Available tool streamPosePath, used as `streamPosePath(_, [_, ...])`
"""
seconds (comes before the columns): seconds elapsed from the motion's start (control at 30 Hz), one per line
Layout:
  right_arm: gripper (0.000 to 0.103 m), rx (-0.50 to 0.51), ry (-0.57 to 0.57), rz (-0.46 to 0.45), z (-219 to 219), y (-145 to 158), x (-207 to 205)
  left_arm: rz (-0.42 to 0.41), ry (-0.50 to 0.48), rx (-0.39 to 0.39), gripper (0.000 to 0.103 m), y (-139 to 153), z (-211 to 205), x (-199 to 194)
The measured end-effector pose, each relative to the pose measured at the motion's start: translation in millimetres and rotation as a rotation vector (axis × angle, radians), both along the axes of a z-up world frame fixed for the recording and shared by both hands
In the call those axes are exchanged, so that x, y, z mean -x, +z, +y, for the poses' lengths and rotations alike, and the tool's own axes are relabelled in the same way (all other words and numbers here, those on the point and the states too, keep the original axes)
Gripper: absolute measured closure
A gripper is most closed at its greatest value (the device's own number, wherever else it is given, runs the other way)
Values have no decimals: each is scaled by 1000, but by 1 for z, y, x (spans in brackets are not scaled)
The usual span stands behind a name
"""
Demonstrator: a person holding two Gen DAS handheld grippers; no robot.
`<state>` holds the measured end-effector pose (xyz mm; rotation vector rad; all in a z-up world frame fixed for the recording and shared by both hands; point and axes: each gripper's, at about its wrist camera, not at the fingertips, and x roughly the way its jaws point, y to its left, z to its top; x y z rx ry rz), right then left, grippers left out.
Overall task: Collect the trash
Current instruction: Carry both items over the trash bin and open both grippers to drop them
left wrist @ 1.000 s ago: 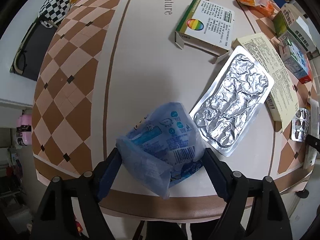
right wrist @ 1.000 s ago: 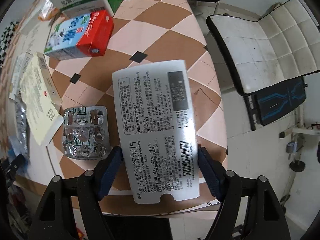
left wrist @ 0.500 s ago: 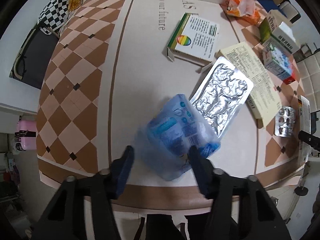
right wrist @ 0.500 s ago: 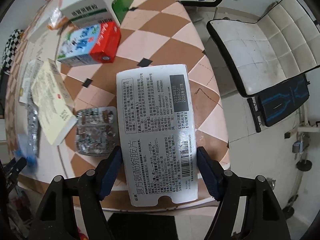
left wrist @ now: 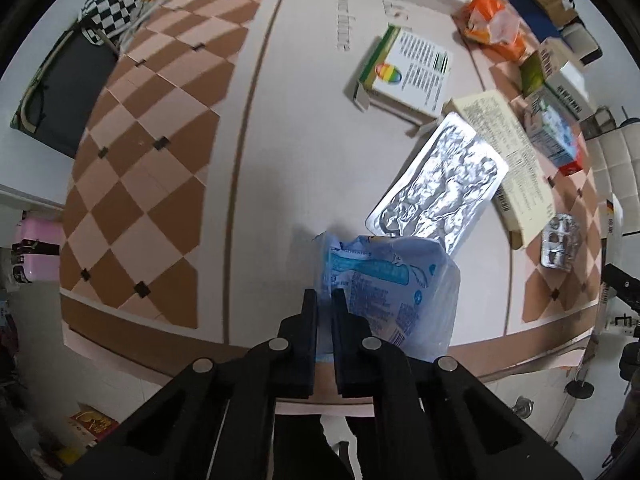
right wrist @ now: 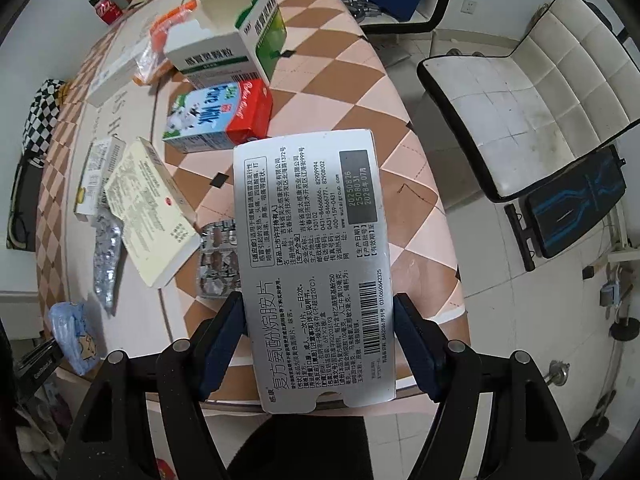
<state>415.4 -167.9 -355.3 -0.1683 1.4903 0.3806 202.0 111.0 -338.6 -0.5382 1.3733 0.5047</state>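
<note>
My left gripper (left wrist: 324,300) is shut on the edge of a crumpled blue plastic wrapper (left wrist: 394,280) at the table's near edge. The wrapper also shows in the right wrist view (right wrist: 72,330) at the lower left. My right gripper (right wrist: 318,312) is shut on a flat silver medicine card (right wrist: 312,240) printed with black text and holds it above the table corner. A large foil blister sheet (left wrist: 440,180) lies just beyond the wrapper. A small blister pack (right wrist: 218,254) lies under the card's left edge.
On the checkered table (left wrist: 152,160) lie a rainbow-print box (left wrist: 408,70), a cream box (right wrist: 150,208), a red and blue milk carton (right wrist: 220,116), a green and white box (right wrist: 232,48) and an orange wrapper (left wrist: 494,24). A white chair (right wrist: 528,92) stands to the right.
My left gripper has closed from wide open onto the blue wrapper's edge. My right gripper has lifted the silver card and tilted it up from the table.
</note>
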Motion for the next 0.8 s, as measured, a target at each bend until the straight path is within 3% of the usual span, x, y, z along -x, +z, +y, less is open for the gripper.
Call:
streamPosePath(0.27, [28, -71, 15, 0, 4, 21, 11, -51, 16, -76, 99, 51, 1, 31])
streamPosePath(0.4, [28, -111, 65, -22, 15, 40, 36, -58, -6, -134, 99, 54, -22, 51])
streamPosePath(0.63, [28, -186, 98, -23, 26, 62, 134, -73, -59, -156, 99, 38, -27, 92])
streamPosePath(0.8, [27, -193, 79, 5, 29, 45, 224, -74, -96, -109, 99, 11, -35, 145])
